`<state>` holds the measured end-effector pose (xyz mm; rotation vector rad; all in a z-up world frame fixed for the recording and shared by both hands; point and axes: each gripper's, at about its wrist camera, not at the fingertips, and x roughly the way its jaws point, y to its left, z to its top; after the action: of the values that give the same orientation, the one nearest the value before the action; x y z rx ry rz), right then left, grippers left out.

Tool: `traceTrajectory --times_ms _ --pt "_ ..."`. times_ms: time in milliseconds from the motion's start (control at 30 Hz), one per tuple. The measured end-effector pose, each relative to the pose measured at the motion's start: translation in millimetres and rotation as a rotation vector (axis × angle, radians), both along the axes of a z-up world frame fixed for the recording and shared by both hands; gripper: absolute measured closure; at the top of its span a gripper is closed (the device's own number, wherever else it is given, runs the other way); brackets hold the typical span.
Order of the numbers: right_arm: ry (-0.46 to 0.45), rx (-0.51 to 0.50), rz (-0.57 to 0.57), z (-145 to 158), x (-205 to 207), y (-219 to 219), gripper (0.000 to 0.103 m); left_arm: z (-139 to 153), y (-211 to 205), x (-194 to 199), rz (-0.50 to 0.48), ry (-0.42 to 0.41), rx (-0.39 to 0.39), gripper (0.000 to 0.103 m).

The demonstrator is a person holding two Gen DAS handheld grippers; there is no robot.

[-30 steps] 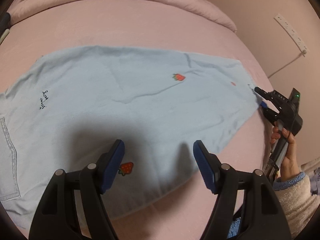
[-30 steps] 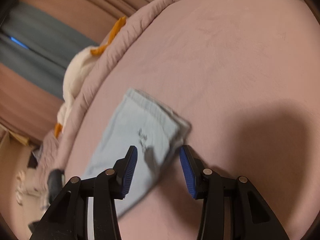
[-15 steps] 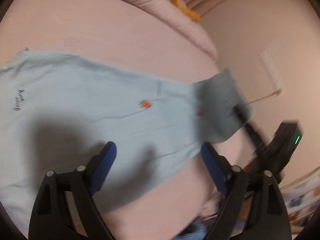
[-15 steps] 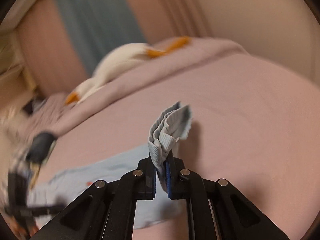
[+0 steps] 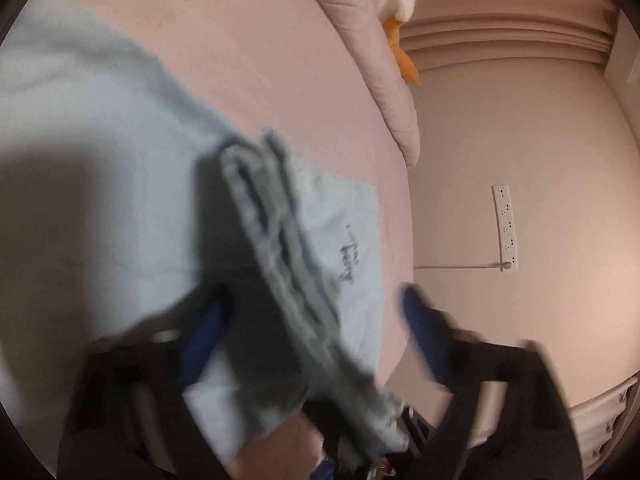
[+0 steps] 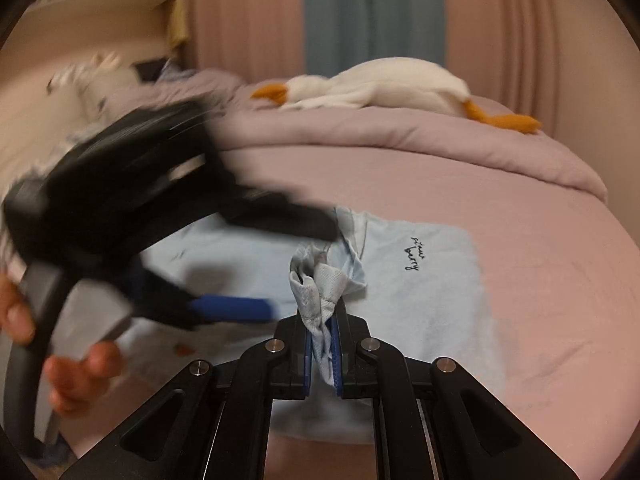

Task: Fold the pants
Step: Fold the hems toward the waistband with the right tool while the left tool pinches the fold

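Right wrist view: a pink bed point(image 6: 540, 240) fills the frame, with a rolled lilac quilt point(image 6: 400, 136) across its far side.
Room: pink curtains point(image 6: 248, 20) and a blue-grey panel point(image 6: 372, 12) stand behind the bed; in the left wrist view a pink wall carries a white power strip point(image 5: 506, 228).
On the quilt: a white plush goose point(image 6: 384, 88) with orange beak and feet lies along it.
Pants: the light blue pants point(image 6: 432, 280) lie spread on the bed, one bunched end lifted off it.
Right hand-held gripper point(image 6: 322, 344): clamped together on that bunched end.
Left hand-held gripper point(image 5: 312, 344): blurred, jaws closing, the lifted strip of pants running between its blue pads without touching them.
Hand point(image 6: 60, 364): bare fingers wrap the left gripper's handle.
Containers: none can be made out.
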<state>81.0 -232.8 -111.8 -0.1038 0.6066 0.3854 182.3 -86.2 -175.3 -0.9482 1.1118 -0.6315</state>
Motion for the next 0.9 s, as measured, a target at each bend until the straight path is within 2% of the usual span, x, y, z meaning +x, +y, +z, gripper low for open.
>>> traceTrajectory --times_ms 33,67,100,267,333,433,500,600,633,667,700,767,800,900 --pt "-0.006 -0.015 0.013 -1 -2 6 0.093 4 3 1 -0.013 -0.017 0.026 0.07" --pt "-0.012 -0.025 0.031 -2 -6 13 0.093 7 5 0 -0.022 -0.027 0.054 0.087" --pt "-0.015 -0.03 0.045 -1 -7 20 0.093 11 10 0 -0.026 -0.04 0.088 0.088" --pt "-0.036 -0.069 0.112 2 -13 42 0.093 26 48 -19 0.006 -0.113 0.214 0.088" --pt "-0.032 -0.054 0.142 5 -13 49 0.093 31 65 -24 0.019 -0.137 0.282 0.089" --pt "-0.014 -0.013 0.192 6 -12 61 0.093 26 88 -31 0.047 -0.133 0.36 0.093" --pt "-0.002 -0.003 0.226 3 -15 74 0.093 18 98 -33 0.048 -0.13 0.397 0.092" --pt "0.032 -0.015 0.267 -6 -16 96 0.092 6 110 -37 0.072 -0.094 0.488 0.078" --pt "0.044 -0.016 0.276 -10 -16 100 0.09 4 116 -37 0.093 -0.088 0.504 0.075" --pt "0.061 -0.017 0.286 -13 -15 104 0.082 5 121 -38 0.109 -0.086 0.504 0.073" --pt "0.124 -0.019 0.3 -20 -9 109 0.069 7 125 -39 0.124 -0.086 0.511 0.071" --pt "0.222 0.022 0.321 -26 -5 107 0.059 16 128 -42 0.146 -0.112 0.54 0.057" --pt "0.259 0.068 0.351 -25 -5 104 0.059 22 126 -43 0.148 -0.131 0.551 0.057" --pt "0.264 0.15 0.395 -9 -9 85 0.059 38 107 -47 0.096 -0.191 0.552 0.057"
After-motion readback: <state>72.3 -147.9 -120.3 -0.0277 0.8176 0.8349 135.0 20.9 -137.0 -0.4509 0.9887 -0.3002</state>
